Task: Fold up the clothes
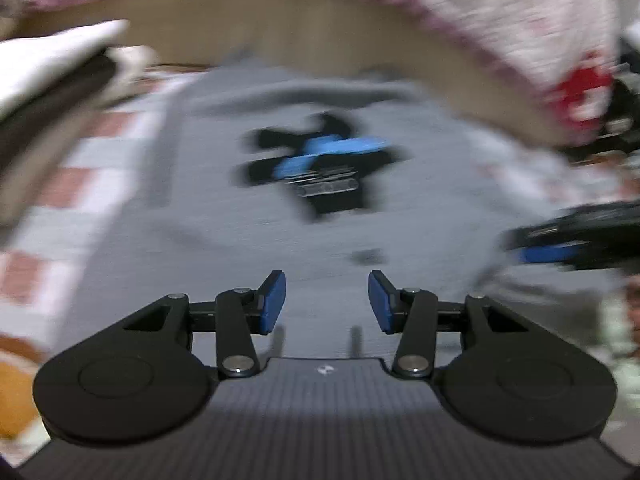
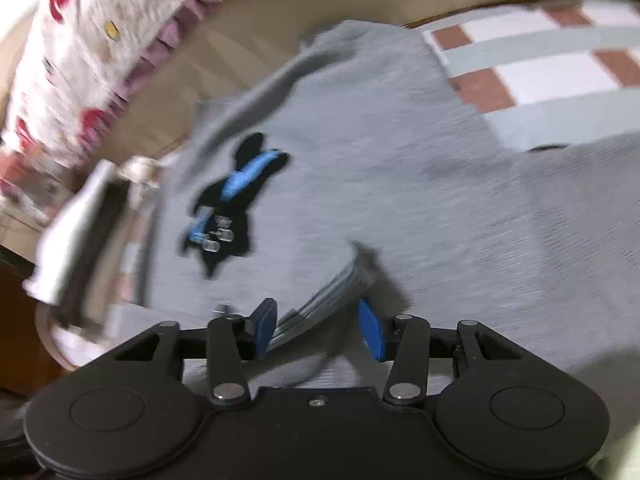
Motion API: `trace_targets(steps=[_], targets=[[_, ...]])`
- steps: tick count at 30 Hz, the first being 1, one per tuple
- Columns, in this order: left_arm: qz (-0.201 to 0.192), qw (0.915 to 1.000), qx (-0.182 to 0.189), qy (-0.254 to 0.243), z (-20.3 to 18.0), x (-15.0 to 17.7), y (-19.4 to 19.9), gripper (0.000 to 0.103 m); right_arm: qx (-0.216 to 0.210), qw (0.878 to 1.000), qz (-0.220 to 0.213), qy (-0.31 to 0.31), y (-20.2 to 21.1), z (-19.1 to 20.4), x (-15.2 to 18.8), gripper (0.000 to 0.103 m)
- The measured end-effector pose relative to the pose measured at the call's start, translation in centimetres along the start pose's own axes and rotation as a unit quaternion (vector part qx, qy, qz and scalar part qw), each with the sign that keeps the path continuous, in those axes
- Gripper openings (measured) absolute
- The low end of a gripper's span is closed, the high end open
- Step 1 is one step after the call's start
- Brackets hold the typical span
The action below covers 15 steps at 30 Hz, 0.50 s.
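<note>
A grey sweater (image 1: 280, 240) is seen spread flat over a checked bedspread (image 1: 60, 184), filling the middle of both wrist views. On its chest a black and blue printed figure (image 1: 320, 168) is shown, lying at 12 o'clock from the left gripper (image 1: 327, 300) and well ahead of it. The left gripper is held partly open above the grey cloth, with a clear gap between its blue pads (image 1: 276, 300) and nothing caught in that gap.

In the right wrist view the right gripper (image 2: 318, 326) is likewise held partly open. A ribbed striped edge of the sweater (image 2: 336, 284) is seen running into the gap between its pads (image 2: 370, 330) from 1 o'clock; whether the pads press on it cannot be told. The printed figure (image 2: 232, 200) is placed at 11 o'clock from this gripper.

The right gripper (image 1: 576, 236) is also caught at 3 o'clock in the left wrist view, cut off by the frame edge. A white quilt with red patches (image 1: 520, 20) is draped across the top. Both views are heavily smeared by motion, so the print's pale lettering cannot be read, and no brand or label can be made out.
</note>
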State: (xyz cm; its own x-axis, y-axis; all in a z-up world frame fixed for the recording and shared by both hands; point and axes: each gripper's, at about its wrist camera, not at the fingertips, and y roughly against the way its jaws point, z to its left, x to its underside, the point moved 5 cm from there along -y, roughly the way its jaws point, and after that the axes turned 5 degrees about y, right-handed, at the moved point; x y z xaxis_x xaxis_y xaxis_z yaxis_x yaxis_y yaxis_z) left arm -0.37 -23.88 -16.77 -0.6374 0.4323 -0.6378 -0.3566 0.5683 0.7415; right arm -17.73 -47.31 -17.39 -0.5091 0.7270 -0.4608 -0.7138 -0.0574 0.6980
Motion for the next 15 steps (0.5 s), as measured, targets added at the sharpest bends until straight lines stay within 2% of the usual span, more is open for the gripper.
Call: trace_targets(steps=[2,6,9,12,15], targets=[[0.024,0.9993,-0.022,0.021,1.8,0.3,-0.6,0.045,-0.029,1.000,0.007,-0.006,-0.4,0.6,-0.1,0.061],[0.078,0.9949,-0.015,0.063,3.5,1.7,-2.0,0.045,-0.028,0.999,0.016,0.000,-0.8,1.4,0.3,0.067],[0.080,0.9957,-0.006,0.046,2.8,2.2,-2.1,0.045,-0.016,0.999,0.017,-0.035,-1.9,-0.3,0.0,0.070],[0.080,0.9925,0.082,0.044,0.7,2.3,-1.6,0.045,-0.029,0.996,0.033,-0.072,-2.7,-1.4,0.3,0.071],[0.105,0.9761,0.186,0.038,-2.0,3.1,-1.6,0.044,-0.072,0.994,0.040,-0.069,-2.4,-0.3,0.7,0.071]])
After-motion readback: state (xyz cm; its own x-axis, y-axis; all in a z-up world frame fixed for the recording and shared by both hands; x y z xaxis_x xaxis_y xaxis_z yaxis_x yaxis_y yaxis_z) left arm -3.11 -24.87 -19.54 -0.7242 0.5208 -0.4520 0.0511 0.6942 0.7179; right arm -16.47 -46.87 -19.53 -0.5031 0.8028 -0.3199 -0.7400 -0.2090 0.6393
